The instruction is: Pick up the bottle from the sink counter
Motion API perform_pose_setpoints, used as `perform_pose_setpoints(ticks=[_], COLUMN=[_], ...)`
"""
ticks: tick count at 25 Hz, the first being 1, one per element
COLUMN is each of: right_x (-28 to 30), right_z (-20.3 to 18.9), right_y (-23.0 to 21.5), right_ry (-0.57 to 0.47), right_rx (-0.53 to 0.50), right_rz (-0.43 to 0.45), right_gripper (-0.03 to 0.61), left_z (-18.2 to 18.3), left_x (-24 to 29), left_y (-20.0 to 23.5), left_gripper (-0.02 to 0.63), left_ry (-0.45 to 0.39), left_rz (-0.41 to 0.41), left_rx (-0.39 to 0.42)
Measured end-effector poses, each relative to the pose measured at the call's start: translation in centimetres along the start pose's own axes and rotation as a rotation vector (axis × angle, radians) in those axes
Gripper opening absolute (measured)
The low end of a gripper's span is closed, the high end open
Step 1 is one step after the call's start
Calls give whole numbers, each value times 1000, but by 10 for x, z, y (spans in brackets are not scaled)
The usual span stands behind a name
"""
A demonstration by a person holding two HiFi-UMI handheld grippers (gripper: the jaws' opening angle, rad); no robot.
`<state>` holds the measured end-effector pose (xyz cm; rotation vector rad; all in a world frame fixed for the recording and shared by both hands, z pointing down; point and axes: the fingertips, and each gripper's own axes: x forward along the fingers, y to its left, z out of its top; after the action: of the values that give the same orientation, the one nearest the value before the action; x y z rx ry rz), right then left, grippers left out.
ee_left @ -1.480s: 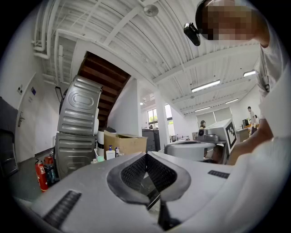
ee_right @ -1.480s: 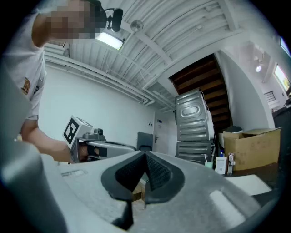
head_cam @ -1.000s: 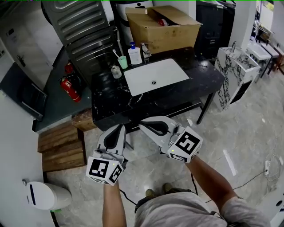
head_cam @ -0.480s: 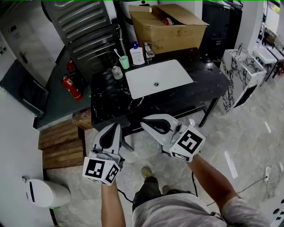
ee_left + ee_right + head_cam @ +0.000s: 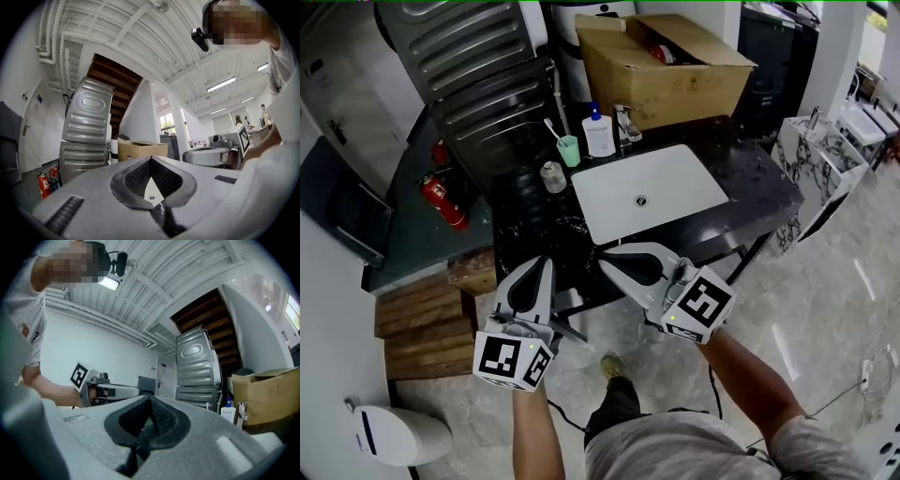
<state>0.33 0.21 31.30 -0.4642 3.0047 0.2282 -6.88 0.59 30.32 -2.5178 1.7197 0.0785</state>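
The bottle (image 5: 598,134), white with a blue pump, stands at the back of the black sink counter (image 5: 530,220), left of the faucet (image 5: 624,122); it also shows in the right gripper view (image 5: 228,414). Both grippers hover over the floor at the counter's front edge, well short of the bottle. My left gripper (image 5: 546,264) is shut and empty, its tips meeting in its own view (image 5: 150,159). To its right, my right gripper (image 5: 606,262) is also shut with nothing held (image 5: 150,398).
A green cup with a toothbrush (image 5: 569,150) and a small jar (image 5: 551,176) stand left of the white basin (image 5: 649,190). A cardboard box (image 5: 675,66) sits behind. Fire extinguisher (image 5: 441,197), wooden pallets (image 5: 427,314), white bin (image 5: 394,436) at left; marble stand (image 5: 811,159) at right.
The person has stepped toward the counter, so sink and bottle sit lower and nearer in the head view. Both grippers stay shut and side by side.
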Motion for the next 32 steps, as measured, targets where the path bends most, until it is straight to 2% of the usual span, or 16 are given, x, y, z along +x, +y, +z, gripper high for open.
perform_pose_setpoints(ticks=[9,15,25,32], right_x=[102,142,169,176], right_z=[-18,-35,-56,-71], right_y=[-84,-122,-172,-208], right_ry=[32,71,108,111], right_rx=[-9,-11,16,31], right_rz=[-59,-94,-109,-74], right_gripper=[0,0,1,0], left_z=[-14,-35,-63,-88], left_x=[82,122,184,218], left_y=[106,157,196,215], left_gripper=[2,2,10,54], left_ry=[7,25,111,161], left_rz=[-68,-91,-116,-80], left_rx=[14,9,19,18])
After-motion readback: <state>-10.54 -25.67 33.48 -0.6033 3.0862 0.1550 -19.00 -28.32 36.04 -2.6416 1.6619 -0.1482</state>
